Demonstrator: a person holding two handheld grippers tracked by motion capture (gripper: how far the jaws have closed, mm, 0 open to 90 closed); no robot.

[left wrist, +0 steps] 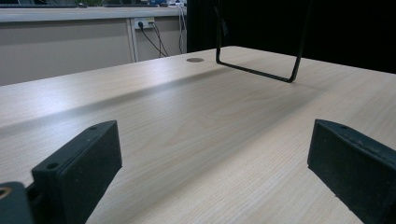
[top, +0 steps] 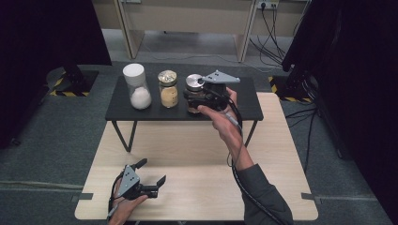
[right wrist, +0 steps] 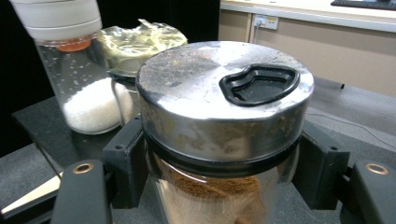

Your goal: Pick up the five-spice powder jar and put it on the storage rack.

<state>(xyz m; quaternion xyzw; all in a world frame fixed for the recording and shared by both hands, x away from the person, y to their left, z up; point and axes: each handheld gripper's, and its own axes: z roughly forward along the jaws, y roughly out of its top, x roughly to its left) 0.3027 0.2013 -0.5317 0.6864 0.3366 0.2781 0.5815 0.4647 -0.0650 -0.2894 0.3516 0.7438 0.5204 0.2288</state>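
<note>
the right gripper [top: 199, 96] has its two black jaws clamped on the jar with the metal lid [right wrist: 224, 135], one pad on each side of the glass just under the lid's rim, both pads pressed against it. in the right gripper view the jar stands upright between the jaws, brown powder showing through the glass below the lid, and a black flap set into the shiny top. the gripper lies roughly level, pointing away from the person, with its grey three-cornered plate on top. the right hand [top: 220, 115] wraps the gripper's body from behind, the forearm reaching up and forward from the bottom of the high view, sleeve at the elbow, cable trailing along the arm.

the jar sits at the right end of a row on the black shelf [top: 117, 110], which stands on thin metal legs at the far side of the wooden table [top: 281, 187]. just beside it to the left is the jar with the crinkled film top [top: 168, 89], holding tan grains, and next to that the jar with the white cap [top: 136, 86], holding white grains.

the left gripper [top: 152, 174] rests low over the near left part of the table, jaws spread wide with only bare wood between them. the left hand [top: 124, 206] holds it from below, well apart from the shelf.
</note>
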